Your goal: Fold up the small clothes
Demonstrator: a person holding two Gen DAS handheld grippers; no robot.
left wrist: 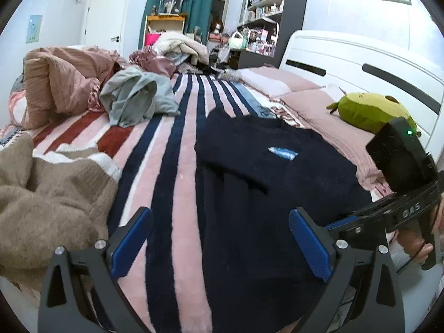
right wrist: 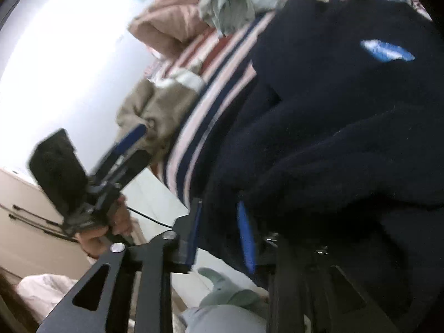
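Note:
A dark navy fleece garment with a small blue patch lies on the striped bed blanket. My left gripper is open and empty, just above the garment's near left edge. My right gripper has its jaws narrowed on a fold of the navy garment and lifts it at the bed's edge. The right gripper's body also shows in the left wrist view, at the garment's right side. The left gripper shows in the right wrist view.
A tan sweater lies at the near left and a grey garment farther back. A pink duvet is heaped at the far left. A green plush rests on the pillows by the white headboard.

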